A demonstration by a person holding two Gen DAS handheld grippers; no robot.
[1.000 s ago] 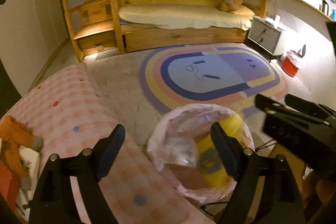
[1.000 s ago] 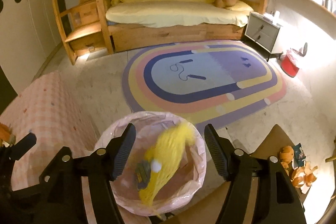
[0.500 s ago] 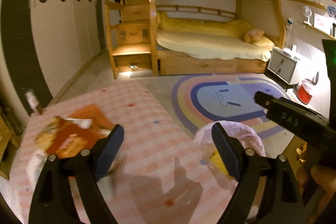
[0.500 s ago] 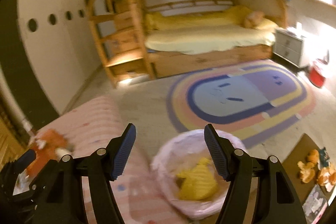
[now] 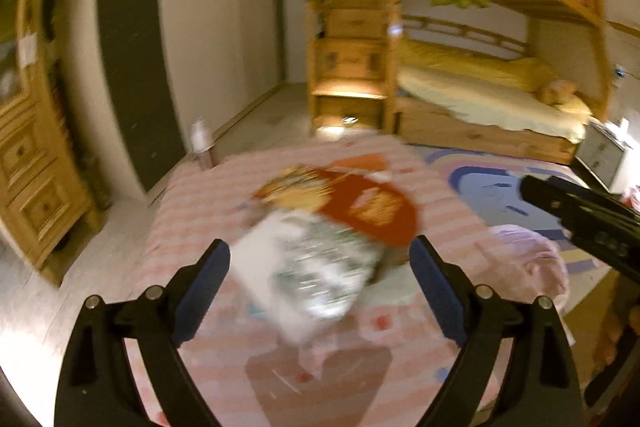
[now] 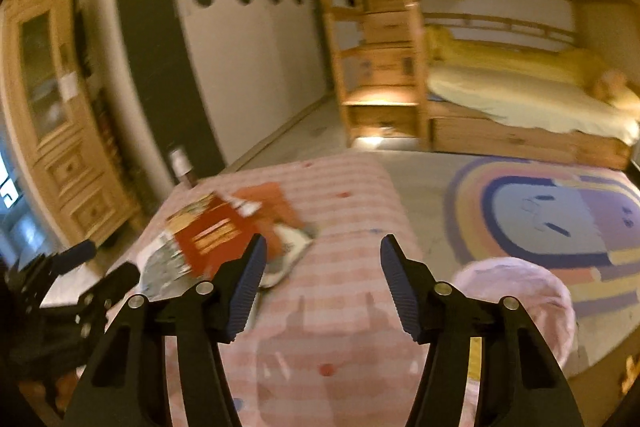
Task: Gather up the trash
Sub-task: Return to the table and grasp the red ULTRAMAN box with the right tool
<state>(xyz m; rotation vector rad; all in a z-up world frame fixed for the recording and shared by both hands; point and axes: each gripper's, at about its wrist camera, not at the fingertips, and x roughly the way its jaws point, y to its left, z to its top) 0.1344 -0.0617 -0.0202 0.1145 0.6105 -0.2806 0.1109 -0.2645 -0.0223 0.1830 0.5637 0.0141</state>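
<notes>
Wrappers [image 5: 320, 247] lie heaped on the pink checked cloth [image 6: 340, 287] beside my lined bin [image 6: 520, 291], left gripper [image 5: 320, 267] spreading empty over them, right gripper [image 6: 322, 259] narrowing, also empty.

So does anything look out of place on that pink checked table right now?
Yes. A loose heap of snack wrappers lies on the pink table: a red packet overlapping a crumpled white and green one, askew, outside the pink-lined bin beside it.
</notes>
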